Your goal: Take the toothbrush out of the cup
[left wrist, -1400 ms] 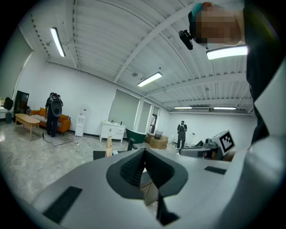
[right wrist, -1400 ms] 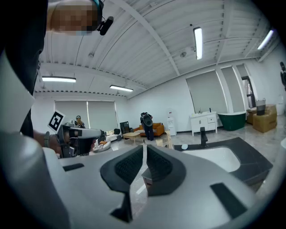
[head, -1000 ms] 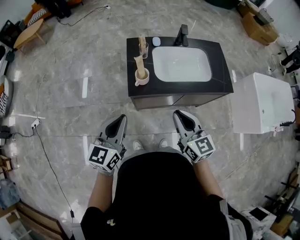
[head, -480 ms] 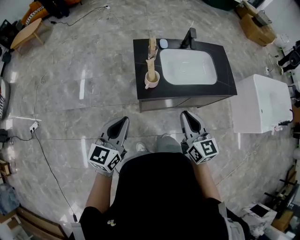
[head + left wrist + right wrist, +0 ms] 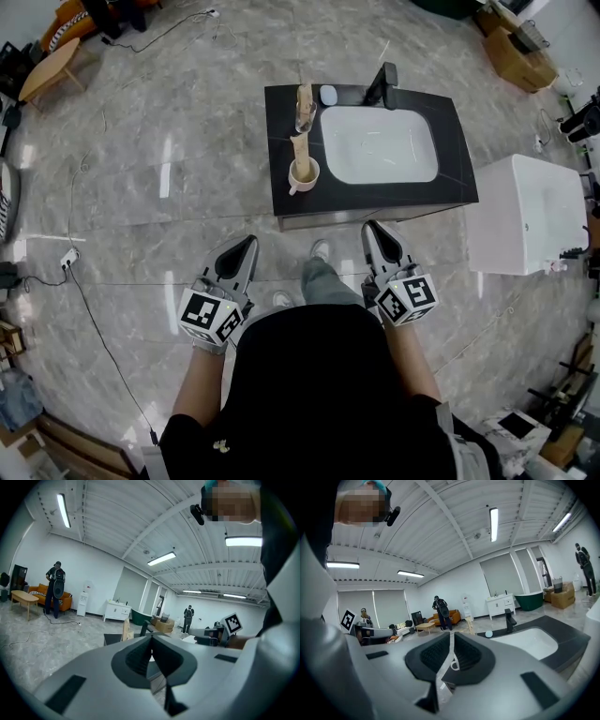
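Note:
A cream cup (image 5: 303, 174) stands at the left front of the black counter (image 5: 281, 197), with a wooden toothbrush (image 5: 300, 148) upright in it. Behind it a clear glass (image 5: 305, 105) holds another wooden stick. My left gripper (image 5: 247, 242) and right gripper (image 5: 369, 228) are both shut and empty, held over the floor short of the counter's front edge. In the left gripper view the shut left gripper (image 5: 151, 637) points at the counter, with the toothbrush (image 5: 125, 630) just above its tip. In the right gripper view the cup's handle (image 5: 452, 665) shows past the shut right gripper (image 5: 451, 637).
A white sink (image 5: 380, 144) with a black faucet (image 5: 382, 84) fills the counter's right half. A white box (image 5: 530, 211) stands right of the vanity. A cable (image 5: 94, 309) runs along the floor at left. People stand far off in the room (image 5: 57, 588).
The vanity has come nearer and shifted right in the head view. One foot has stepped forward between the grippers. Both grippers have moved toward the counter, still shut.

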A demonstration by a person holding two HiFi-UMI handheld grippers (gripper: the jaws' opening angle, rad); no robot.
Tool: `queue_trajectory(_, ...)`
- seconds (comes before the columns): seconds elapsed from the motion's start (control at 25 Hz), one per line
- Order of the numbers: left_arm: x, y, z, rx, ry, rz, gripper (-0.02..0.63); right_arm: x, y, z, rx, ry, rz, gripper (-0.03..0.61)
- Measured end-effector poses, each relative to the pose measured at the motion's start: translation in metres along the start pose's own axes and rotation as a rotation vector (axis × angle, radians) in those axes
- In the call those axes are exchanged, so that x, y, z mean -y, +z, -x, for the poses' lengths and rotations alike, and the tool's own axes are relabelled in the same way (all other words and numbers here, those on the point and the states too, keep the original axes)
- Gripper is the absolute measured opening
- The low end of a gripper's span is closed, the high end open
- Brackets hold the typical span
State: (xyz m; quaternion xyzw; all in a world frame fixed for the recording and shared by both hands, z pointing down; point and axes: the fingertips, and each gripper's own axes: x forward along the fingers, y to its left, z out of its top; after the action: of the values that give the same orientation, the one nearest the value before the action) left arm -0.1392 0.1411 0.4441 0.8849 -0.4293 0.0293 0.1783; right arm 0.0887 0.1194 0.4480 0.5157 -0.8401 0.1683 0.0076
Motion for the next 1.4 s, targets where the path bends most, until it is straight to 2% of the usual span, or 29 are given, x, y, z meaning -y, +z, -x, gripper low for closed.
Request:
queue_trajectory(0.44,-0.022,0.022,-0.089,-0.031,0.093,-0.012,0.023,0.064,0.027,-0.059,-0.024,0.079,-0.025,0.048)
queue_trajectory(0.8,-0.037,0.016,-0.143,-0.072,0.192,0.02,0.023,0.108,0.037,-0.086,-0.039,0.129,-0.044,0.048)
queue_trajectory(1.04,-0.039,0.003,-0.172,-0.134,0.171,0.023,0.025,0.121,0.041,-0.09,-0.036,0.12,-0.063,0.048)
queue_trajectory(1.2,-0.046,-0.009,-0.19,-0.192,0.142,0.02,0.029,0.129,0.042,-0.091,-0.043,0.082,-0.06,0.048)
queue_trajectory(1.4,-0.066,-0.024,-0.205,-0.274,0.083,0.054,0.109,0.131,0.04,-0.094,-0.058,0.011,-0.062,0.048)
